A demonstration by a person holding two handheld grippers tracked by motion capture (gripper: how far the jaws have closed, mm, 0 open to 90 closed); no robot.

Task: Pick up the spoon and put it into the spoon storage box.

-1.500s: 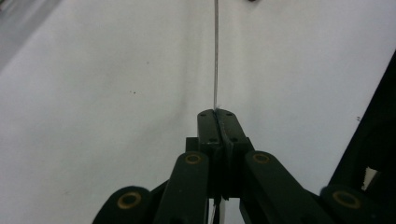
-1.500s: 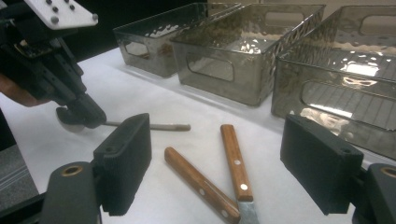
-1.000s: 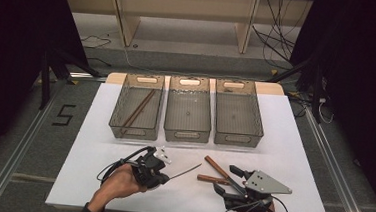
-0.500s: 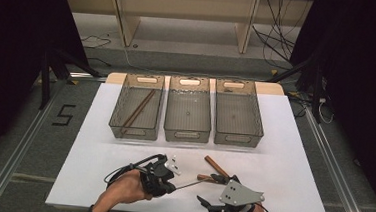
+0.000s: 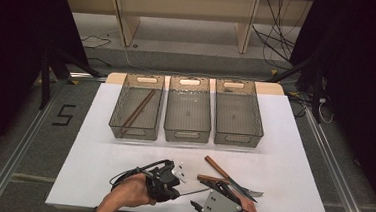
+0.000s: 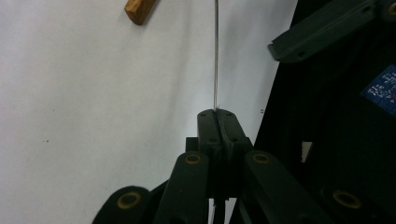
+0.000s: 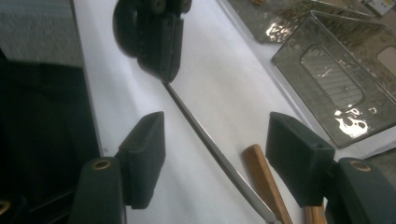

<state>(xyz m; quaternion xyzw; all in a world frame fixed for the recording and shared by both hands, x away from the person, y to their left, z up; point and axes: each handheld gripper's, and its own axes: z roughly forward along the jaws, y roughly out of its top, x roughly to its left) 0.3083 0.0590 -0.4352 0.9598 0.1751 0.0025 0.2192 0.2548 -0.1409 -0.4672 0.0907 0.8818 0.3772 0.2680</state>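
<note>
One thin metal blade (image 7: pixel 210 144) ran diagonally between gaping, closing right claw (image 7: pixel 224 158) pads; left claw (image 6: pixel 217 122) clamped blade's far end.

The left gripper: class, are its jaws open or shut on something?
Shut on the knife blade. In its own view the left gripper has both pads pressed together with the thin blade edge running out between them.

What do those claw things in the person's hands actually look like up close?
Each claw is matt black, built from flat linked bars joined by brass-coloured rivets, ending in two blocky dark jaws with rubbery-looking pads. The left claw has a small white tip piece and a black cable looping behind it. The right claw carries a grey three-cornered plate dotted with small holes. The forearms are bare; no sleeves show.
</note>
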